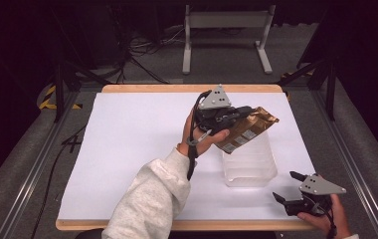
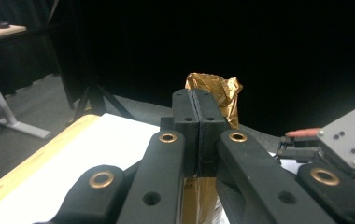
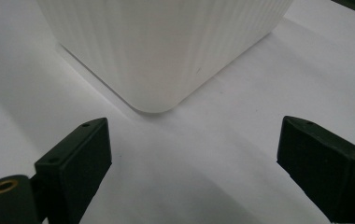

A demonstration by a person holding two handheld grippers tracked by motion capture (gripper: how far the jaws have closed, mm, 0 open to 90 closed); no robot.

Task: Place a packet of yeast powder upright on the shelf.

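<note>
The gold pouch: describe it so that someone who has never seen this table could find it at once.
On the white table, look above the clear plastic tub at its right side. The gold pouch is clamped there in the left gripper, tilted, the one shiny metallic thing.

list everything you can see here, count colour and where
gold pouch: 1, gold-brown with pale labels, held above the bin, clamped in the left gripper
bin: 1, clear ribbed plastic, on the right part of the table
table: 1, white top with a wooden edge, centre of the high view
stand: 1, grey metal frame, on the floor beyond the table
cables: several, black, on the floor beyond the table
left gripper: 1, black with a grey plate, jaws shut on the gold pouch
right gripper: 1, black with a grey plate, jaws open, near table edge right of the bin
sleeve: 1, light grey, left forearm
</note>
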